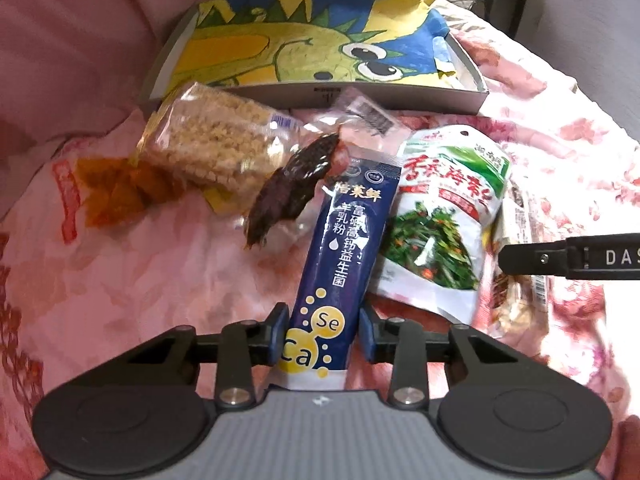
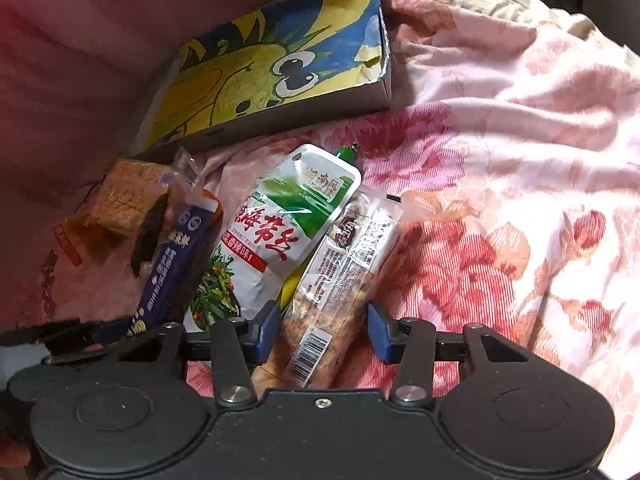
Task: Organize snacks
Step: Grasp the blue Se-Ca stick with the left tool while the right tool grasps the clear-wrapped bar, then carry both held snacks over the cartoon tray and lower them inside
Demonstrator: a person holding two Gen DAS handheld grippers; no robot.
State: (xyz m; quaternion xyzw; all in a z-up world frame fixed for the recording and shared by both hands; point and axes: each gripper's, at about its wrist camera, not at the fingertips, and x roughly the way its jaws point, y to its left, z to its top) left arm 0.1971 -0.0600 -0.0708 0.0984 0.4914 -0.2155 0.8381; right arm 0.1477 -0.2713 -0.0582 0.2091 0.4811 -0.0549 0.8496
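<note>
1. The dark blue foil stick sachet (image 1: 344, 256) is straddled by the open left gripper (image 1: 324, 332), its long axis pointing toward the dragon-printed cardboard box (image 1: 320, 96).
2. The clear plastic biscuit packet (image 2: 340, 280), right of that sachet, is bracketed by the open right gripper (image 2: 324, 330), ungripped.

The floral bedspread (image 2: 500, 184) is soft matt cloth, creased in folds. On it, the shallow box (image 1: 320, 98) has dull grey card walls and a paper lining (painted-looking, torn at one corner). Just in front of the box, the rice-crisp block (image 1: 212, 144) looks rough and grainy under clear, shiny plastic wrap. Beside it, the navy sachet (image 1: 340, 264) is smooth, semi-gloss film, and the seaweed pouch (image 1: 444, 216) is glossy plastic catching glare. The clear-wrapped bar (image 2: 336, 284) is crinkly and reflective. Both grippers, left gripper (image 1: 324, 332) and right gripper (image 2: 324, 330), are matt black plastic with metal screws.
</note>
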